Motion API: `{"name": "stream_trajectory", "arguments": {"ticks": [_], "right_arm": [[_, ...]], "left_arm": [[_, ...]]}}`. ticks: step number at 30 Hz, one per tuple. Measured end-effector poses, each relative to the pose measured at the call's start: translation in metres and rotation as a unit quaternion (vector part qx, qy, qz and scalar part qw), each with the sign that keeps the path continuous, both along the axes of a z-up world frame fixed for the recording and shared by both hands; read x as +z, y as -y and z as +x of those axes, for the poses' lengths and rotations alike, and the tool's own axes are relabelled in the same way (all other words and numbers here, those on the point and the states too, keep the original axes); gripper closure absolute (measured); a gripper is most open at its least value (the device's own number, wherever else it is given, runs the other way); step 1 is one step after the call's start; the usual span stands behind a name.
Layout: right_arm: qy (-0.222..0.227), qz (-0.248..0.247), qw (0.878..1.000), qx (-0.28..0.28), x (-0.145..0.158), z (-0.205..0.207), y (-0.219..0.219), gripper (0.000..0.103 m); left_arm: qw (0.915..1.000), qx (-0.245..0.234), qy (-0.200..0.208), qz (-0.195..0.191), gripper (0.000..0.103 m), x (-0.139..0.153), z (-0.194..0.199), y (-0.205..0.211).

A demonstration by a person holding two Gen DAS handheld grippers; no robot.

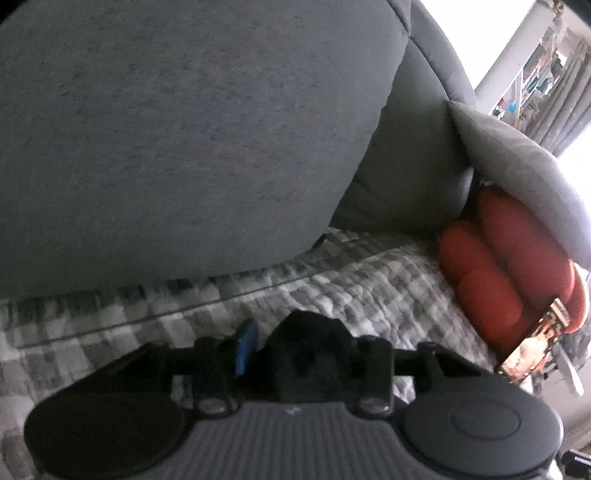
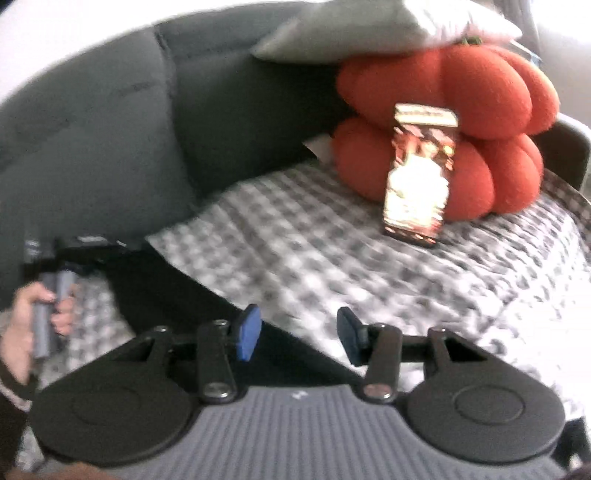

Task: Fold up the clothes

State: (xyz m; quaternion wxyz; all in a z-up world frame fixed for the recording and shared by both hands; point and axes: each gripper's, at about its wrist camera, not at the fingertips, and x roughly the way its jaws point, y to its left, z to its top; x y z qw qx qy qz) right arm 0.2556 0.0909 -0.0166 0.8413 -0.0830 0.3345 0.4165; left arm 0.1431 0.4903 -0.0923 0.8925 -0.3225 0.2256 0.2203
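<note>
Grey sofa cushions [image 1: 184, 129] fill the background, and a checked blanket [image 2: 332, 258] covers the seat where the folding is done. At the far left of the right wrist view, the person's left hand [image 2: 33, 314] grips the handle of the left gripper [image 1: 306, 347]. In the left wrist view that gripper appears clamped on a bunch of black garment [image 1: 306, 343]; one blue pad [image 1: 245, 345] peeks out beside the cloth, while the other is hidden by it. The rest of the black garment runs as a dark band across the blanket toward the right gripper [image 2: 299, 332]. That gripper hovers over the band with its jaws spread wide and nothing between its blue pads [image 2: 247, 332].

To the right, a red pumpkin-shaped cushion [image 2: 461, 122] sits against the sofa arm, with a phone [image 2: 417, 173] propped against it and a pale grey pillow [image 2: 369, 29] on top.

The step in hand looks like taking a second hold on the cloth. To do it well, the right gripper should probably come down on an edge or corner rather than mid-panel, closing on a single layer. Both holds should then draw the cloth taut and flat before any fold, well away from the phone. Blur makes the garment's edges hard to trace.
</note>
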Motion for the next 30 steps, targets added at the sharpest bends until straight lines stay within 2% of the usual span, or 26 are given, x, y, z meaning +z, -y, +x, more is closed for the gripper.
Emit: {"name": "stream_trajectory", "arguments": {"ticks": [3,5,7,9,12,14,15,18,21,22,25,26,27,28,30], "right_arm": [[-0.015,-0.044,0.999,0.016,-0.014,0.011,-0.013,0.060],[-0.014,-0.076,0.997,0.030,-0.025,0.008,-0.027,0.069],[-0.006,-0.112,0.993,0.044,-0.038,0.001,-0.040,0.092],[0.027,-0.131,0.990,0.042,-0.044,-0.011,-0.047,0.100],[0.111,-0.106,0.988,0.004,-0.036,-0.026,-0.042,0.103],[0.167,-0.089,0.981,-0.029,-0.027,-0.032,-0.038,0.103],[0.172,-0.085,0.981,-0.040,-0.025,-0.029,-0.038,0.103],[0.136,-0.088,0.985,-0.053,-0.035,-0.011,-0.039,0.103],[0.087,-0.079,0.992,-0.052,-0.046,0.000,-0.036,0.102],[0.074,-0.072,0.993,-0.052,-0.048,0.001,-0.034,0.091],[0.049,-0.059,0.996,-0.047,-0.048,0.002,-0.028,0.088],[0.044,-0.056,0.996,-0.045,-0.047,-0.001,-0.028,0.086],[0.043,-0.055,0.997,-0.045,-0.046,-0.001,-0.028,0.078],[0.045,-0.054,0.997,-0.045,-0.045,-0.002,-0.029,0.070],[0.044,-0.048,0.997,-0.042,-0.044,-0.005,-0.031,0.067]], "left_arm": [[0.9997,0.010,-0.011,0.020,0.087,-0.002,0.000,0.001],[0.9995,0.010,-0.011,0.028,0.091,-0.002,0.002,0.002],[0.9994,0.011,-0.007,0.033,0.096,-0.001,0.001,0.003],[0.9992,0.019,0.008,0.034,0.098,0.001,-0.005,0.002],[0.9976,0.037,0.052,0.027,0.098,0.006,-0.016,-0.002],[0.9951,0.049,0.084,0.020,0.101,0.008,-0.024,-0.007],[0.9945,0.053,0.086,0.026,0.101,0.008,-0.024,-0.007],[0.9957,0.050,0.062,0.047,0.101,0.004,-0.016,-0.006],[0.9986,0.036,-0.010,0.037,0.100,-0.002,0.000,-0.007],[0.9986,0.036,-0.015,0.034,0.100,-0.002,0.000,-0.008],[0.9990,0.039,-0.013,0.016,0.087,0.006,-0.005,-0.015],[0.9990,0.041,-0.010,0.013,0.077,0.008,-0.007,-0.017],[0.9992,0.036,-0.009,0.014,0.072,0.011,-0.008,-0.018],[0.9994,0.030,-0.008,0.016,0.070,0.014,-0.009,-0.018],[0.9991,0.011,-0.016,0.037,0.068,0.021,-0.006,-0.015]]}}
